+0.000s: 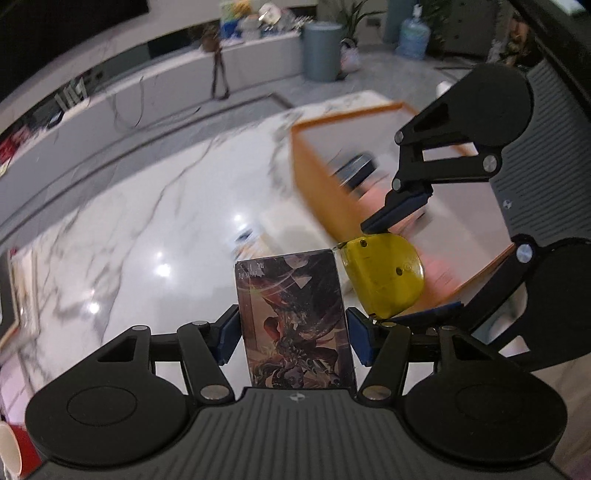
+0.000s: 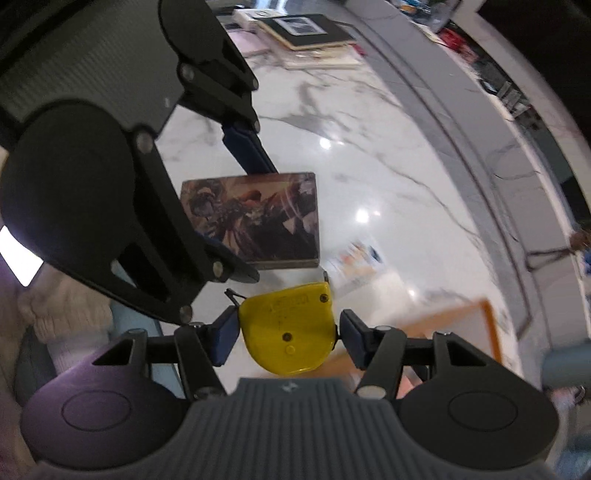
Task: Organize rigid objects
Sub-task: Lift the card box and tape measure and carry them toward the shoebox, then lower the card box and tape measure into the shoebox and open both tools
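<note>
My left gripper [image 1: 292,334] is shut on a flat card box with dark fantasy artwork [image 1: 293,321], held upright above the marble table [image 1: 147,221]. My right gripper [image 2: 288,334] is shut on a yellow tape measure [image 2: 290,330]. In the left wrist view the tape measure [image 1: 382,275] hangs just right of the card box, pinched between the right gripper's blue pads [image 1: 402,206]. The right wrist view shows the card box [image 2: 255,218] lying sideways between the left gripper's blue pads [image 2: 247,151]. An orange-walled open box [image 1: 321,184] sits on the table behind both objects.
The orange box [image 2: 480,325] holds a dark item, blurred by motion. A small printed card [image 2: 356,258] lies on the marble. Stacked books and frames [image 2: 306,37] sit at the table's far end. A grey bin [image 1: 321,50] and a water bottle [image 1: 413,35] stand on the floor beyond.
</note>
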Demonstrator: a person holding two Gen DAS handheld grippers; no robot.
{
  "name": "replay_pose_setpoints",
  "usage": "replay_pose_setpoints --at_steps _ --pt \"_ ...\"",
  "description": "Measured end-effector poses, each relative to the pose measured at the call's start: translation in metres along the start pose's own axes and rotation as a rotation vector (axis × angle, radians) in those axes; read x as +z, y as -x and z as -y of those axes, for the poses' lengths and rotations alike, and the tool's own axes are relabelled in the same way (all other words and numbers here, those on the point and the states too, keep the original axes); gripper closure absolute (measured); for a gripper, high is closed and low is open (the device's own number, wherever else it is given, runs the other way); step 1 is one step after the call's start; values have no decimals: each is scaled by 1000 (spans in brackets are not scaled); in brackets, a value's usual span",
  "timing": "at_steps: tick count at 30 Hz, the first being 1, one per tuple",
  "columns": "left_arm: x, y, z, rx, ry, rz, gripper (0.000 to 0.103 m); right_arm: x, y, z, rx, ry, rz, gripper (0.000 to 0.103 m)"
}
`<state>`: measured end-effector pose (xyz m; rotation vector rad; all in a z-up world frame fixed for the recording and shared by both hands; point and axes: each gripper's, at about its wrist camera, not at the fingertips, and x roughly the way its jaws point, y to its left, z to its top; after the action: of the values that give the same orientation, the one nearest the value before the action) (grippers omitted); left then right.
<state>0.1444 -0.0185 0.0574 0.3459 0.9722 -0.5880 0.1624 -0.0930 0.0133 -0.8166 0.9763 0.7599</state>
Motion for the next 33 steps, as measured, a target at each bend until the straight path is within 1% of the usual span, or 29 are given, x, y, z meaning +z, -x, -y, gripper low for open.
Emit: replay_pose_setpoints --at_steps 3,6,8,12,15,18,21,23,25,28,33 --pt "21 -2 23 -44 -23 28 34 -26 10 12 -39 -32 -32 44" --pt "37 -15 47 -92 -57 36 34 -56 11 26 -71 -76 -80 44" --pt "49 -28 62 -132 -64 25 34 -75 6 36 -92 -113 -110 44" --pt "67 -61 81 -201 -39 -13 34 -108 -15 53 -86 -170 -167 44" --pt "75 -85 86 -241 0 -54 34 -124 -34 65 -55 -201 -201 44" --pt "80 -107 92 -263 38 -99 34 -147 -46 79 -16 -195 -229 44" --pt "82 -128 92 -290 82 -146 34 -153 -64 91 27 -185 -252 44" --pt "83 -144 90 -322 122 -181 34 -157 -72 100 64 -181 -267 44" --pt "84 -154 90 -344 147 -205 34 -159 -78 108 115 -195 -265 44" --pt "86 -167 90 -358 176 -227 34 -160 -90 114 156 -159 -288 44" --pt "84 -186 91 -371 213 -266 35 -167 -108 115 178 -109 -354 44"
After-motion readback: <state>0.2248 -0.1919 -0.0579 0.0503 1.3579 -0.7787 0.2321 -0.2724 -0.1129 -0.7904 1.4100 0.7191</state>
